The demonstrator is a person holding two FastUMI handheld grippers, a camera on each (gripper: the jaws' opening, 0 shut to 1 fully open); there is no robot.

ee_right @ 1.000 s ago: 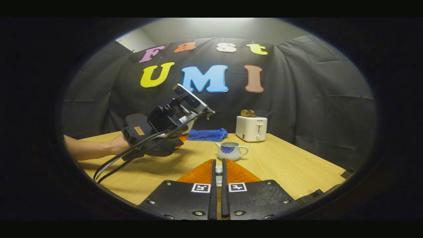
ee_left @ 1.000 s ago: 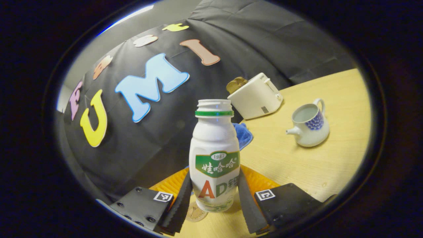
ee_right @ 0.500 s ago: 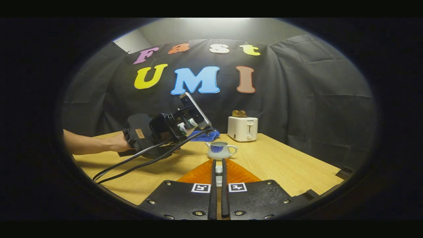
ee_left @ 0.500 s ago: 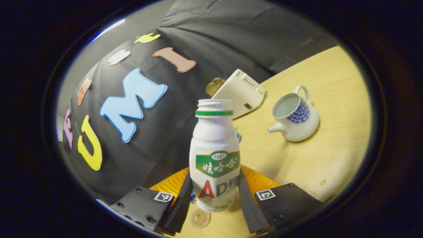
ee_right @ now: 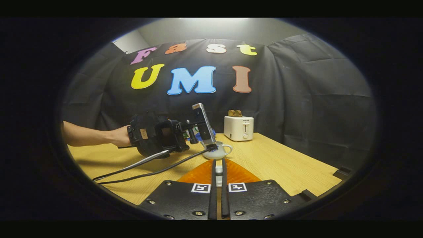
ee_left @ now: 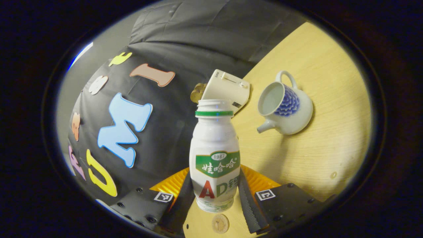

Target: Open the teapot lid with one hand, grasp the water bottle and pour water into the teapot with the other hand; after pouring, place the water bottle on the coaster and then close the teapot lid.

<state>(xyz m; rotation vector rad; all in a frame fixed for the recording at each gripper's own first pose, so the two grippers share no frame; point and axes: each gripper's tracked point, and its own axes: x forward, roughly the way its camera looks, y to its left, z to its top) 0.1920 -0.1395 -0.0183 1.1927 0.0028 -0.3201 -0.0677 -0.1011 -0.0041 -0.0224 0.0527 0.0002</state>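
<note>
Left gripper view: left gripper clamped on the water bottle, both ribbed fingers pressed against its lower sides. Smooth white plastic, waisted body, printed green band, green ring under a threaded, uncapped neck. Seen tilted against the pale wood-grain table. Off to the right, well apart from the bottle's mouth, a glazed white teapot, rounded belly with a blue scale pattern, loop handle, short spout, mouth uncovered. Boxy cream toaster just beyond the bottle neck, brown toast poking out. Small round wooden coaster flat on the table just below the bottle's base, between the fingers

Right gripper view: right gripper pinched on a small pale piece, the teapot lid, between near-closed fingers. Farther off, bulky black left gripper held by a hand, cables trailing over the table, its front end just above the teapot. Toaster behind, near the draped black cloth
</note>
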